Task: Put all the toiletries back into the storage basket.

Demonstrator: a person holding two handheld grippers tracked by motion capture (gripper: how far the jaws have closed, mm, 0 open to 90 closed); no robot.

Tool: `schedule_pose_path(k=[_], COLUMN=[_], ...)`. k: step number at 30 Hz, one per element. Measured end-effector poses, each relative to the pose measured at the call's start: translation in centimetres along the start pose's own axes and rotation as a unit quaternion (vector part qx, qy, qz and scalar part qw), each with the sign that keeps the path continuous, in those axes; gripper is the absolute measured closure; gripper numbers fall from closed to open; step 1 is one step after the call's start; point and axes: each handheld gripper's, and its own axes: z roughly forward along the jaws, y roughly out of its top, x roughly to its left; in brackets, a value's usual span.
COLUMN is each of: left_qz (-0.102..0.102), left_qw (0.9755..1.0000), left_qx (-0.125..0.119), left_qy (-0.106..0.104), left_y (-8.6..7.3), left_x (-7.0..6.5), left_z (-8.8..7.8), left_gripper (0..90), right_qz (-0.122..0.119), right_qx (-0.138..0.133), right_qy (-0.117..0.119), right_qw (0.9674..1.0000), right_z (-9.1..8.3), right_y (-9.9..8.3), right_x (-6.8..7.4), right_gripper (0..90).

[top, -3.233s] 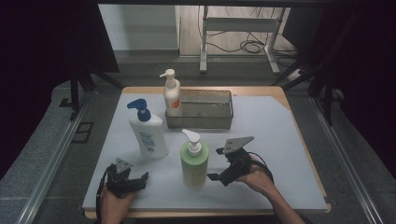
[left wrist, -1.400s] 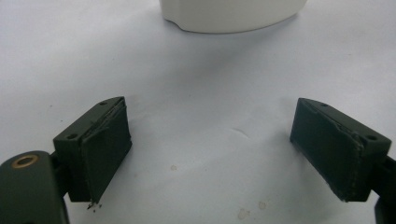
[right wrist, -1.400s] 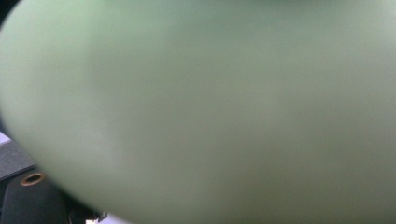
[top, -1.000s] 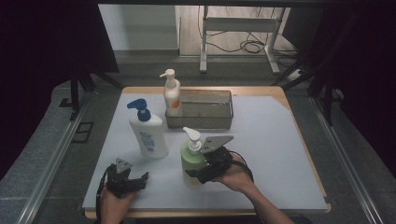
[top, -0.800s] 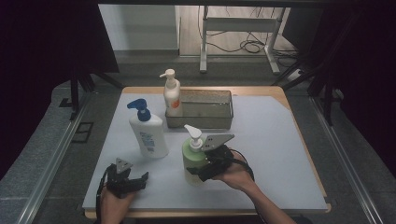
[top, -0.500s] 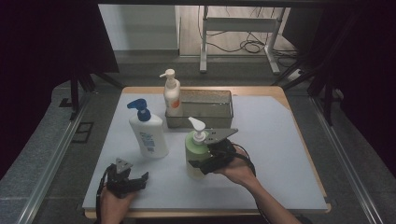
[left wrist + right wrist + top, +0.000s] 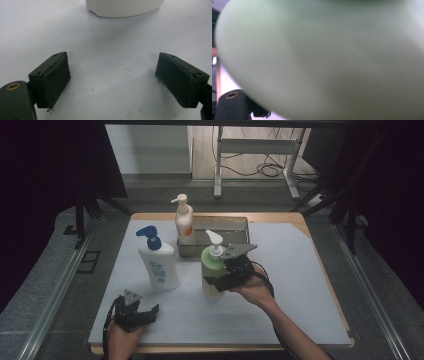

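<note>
The left gripper [image 7: 142, 312] rested on the bench [image 7: 300, 285] with jaws spread wide and nothing between them; the right gripper [image 7: 220, 281] clamped the green pump bottle [image 7: 212, 270] by its side; beyond it stood the clear tray [image 7: 235, 227].

Smooth matt plastic green bottle [image 7: 213, 272], matt white tabletop [image 7: 300, 270] (lightly speckled)

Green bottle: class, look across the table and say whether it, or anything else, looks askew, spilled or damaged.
The green bottle is off the white mat, gripped in the right gripper. The other two bottles stand upright; nothing is spilled. The left gripper has frayed pads.
</note>
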Motion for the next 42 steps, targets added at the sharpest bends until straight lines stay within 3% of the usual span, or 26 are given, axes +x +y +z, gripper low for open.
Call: schedule_pose_path(k=[24, 42], left_qz=[0.000, 0.000], left_qw=[1.0000, 1.0000], left_qx=[0.000, 0.000], left_qy=[0.000, 0.000], left_y=[0.0, 0.0], left_x=[0.0, 0.0], left_z=[0.0, 0.0], left_gripper=[11.7, 11.7], right_qz=[0.013, 0.032], right_qx=[-0.012, -0.020], right_qy=[-0.045, -0.083], right_qw=[0.9988, 0.9958], right_z=[0.1, 0.3], right_y=[3.8, 6.0], right_x=[-2.7, -4.8], right_gripper=[12.1, 12.1])
